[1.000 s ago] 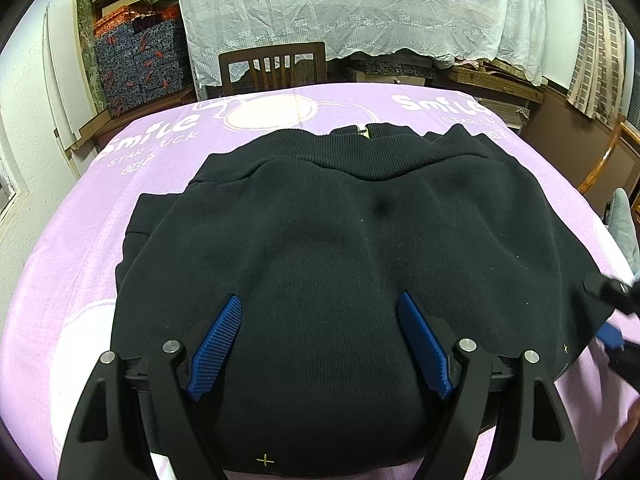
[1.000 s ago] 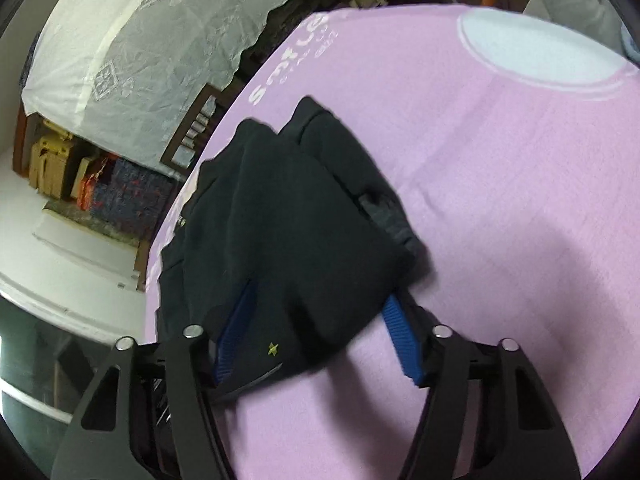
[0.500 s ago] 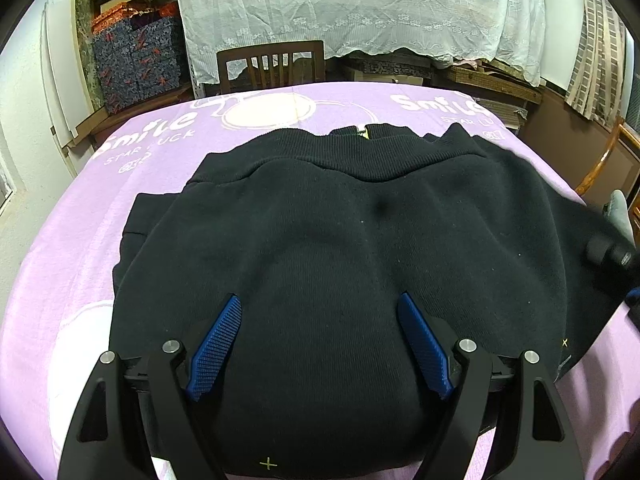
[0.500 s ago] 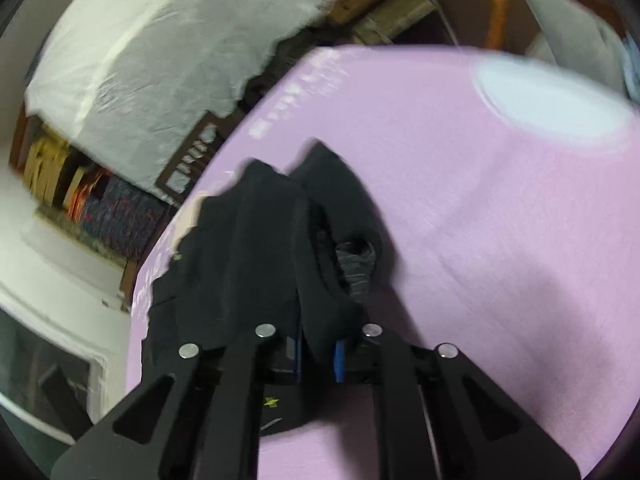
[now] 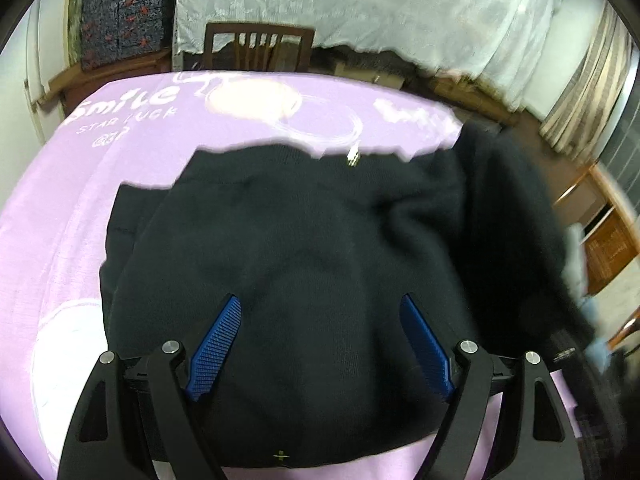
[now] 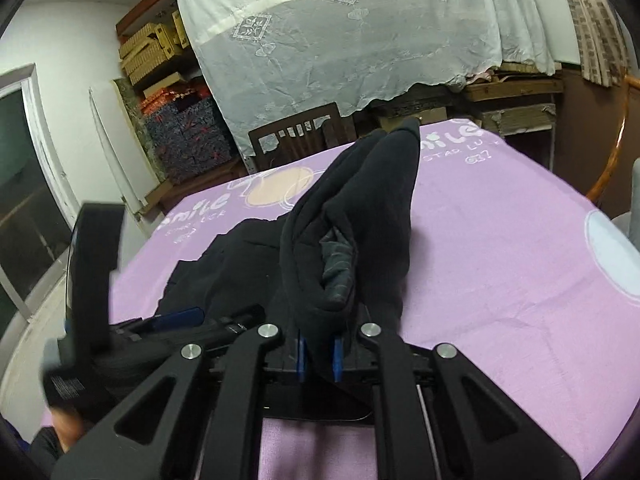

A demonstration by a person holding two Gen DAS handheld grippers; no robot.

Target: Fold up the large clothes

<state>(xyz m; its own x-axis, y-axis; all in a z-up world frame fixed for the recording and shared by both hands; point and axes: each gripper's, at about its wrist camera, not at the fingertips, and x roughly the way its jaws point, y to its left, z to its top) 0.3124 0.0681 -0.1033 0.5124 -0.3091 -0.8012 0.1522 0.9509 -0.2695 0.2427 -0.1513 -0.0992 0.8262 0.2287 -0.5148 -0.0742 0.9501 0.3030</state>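
A black sweater (image 5: 304, 240) lies spread on the purple tablecloth (image 5: 72, 208), collar toward the far side. My left gripper (image 5: 320, 300) hovers just over its near middle, blue pads wide apart, nothing between them. My right gripper (image 6: 320, 354) is shut on a bunched fold of the sweater's right side (image 6: 372, 200), which stands raised off the table with a grey inner lining showing. In the left wrist view that raised part (image 5: 512, 220) rises as a dark ridge on the right. One blue finger (image 6: 180, 316) of the left gripper shows at the left of the right wrist view.
A wooden chair (image 5: 258, 46) stands at the table's far edge, with a white lace sheet (image 6: 360, 32) draped over furniture behind it. Patterned boxes (image 6: 188, 136) are stacked at the back left. Bare purple cloth (image 6: 500, 248) lies to the right of the sweater.
My right gripper closed on the sweater's right edge, rolled upright and lifted the fold off the table. The left gripper stayed open, rising and tilting a little.
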